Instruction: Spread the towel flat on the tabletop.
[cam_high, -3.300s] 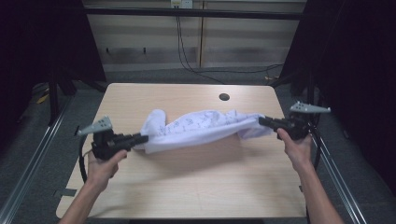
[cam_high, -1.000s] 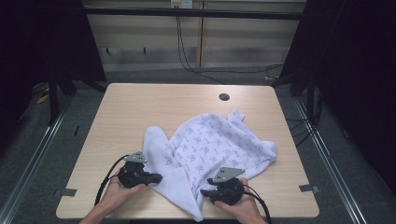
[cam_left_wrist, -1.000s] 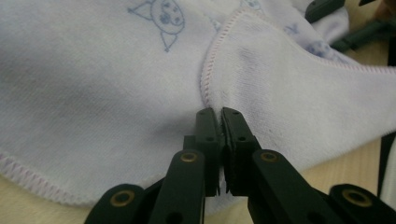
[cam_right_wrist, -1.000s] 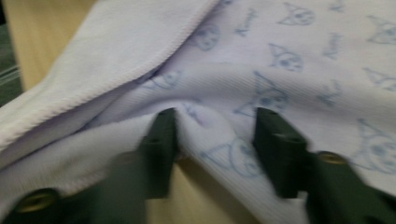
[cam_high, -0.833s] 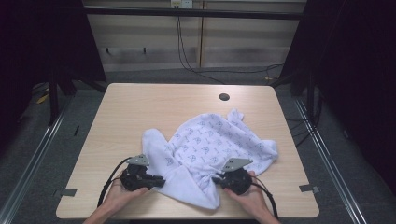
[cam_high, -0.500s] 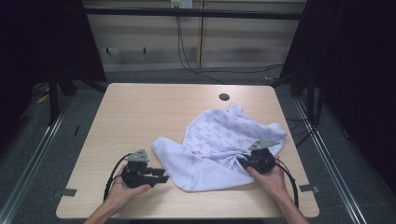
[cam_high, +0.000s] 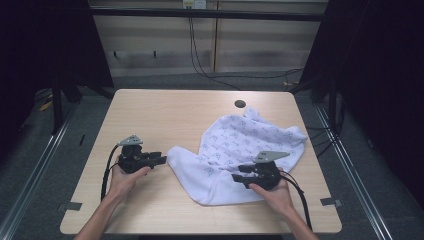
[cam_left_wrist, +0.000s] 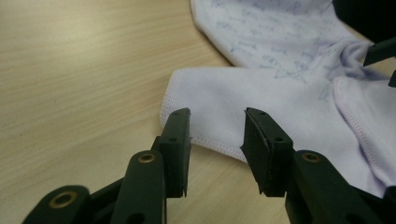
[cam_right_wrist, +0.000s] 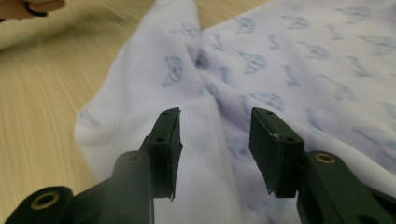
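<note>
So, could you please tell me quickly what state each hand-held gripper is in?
Left hand-held gripper: open, just released the cloth.
Right hand-held gripper: open, empty, over the cloth.

White cloth with blue print on tan wooden table.

1. A light wooden table with rounded corners stood on a grey floor, dark curtains to either side.
2. A white cloth printed with small blue figures lay crumpled on the right half of the tabletop, its far end reaching toward the right edge.
3. One plain, hemmed corner of the cloth pointed left toward the middle of the near half, flat on the wood.
4. A small dark round hole sat in the tabletop near the far edge, just beyond the cloth.
5. The left half of the table showed bare wood grain.
</note>
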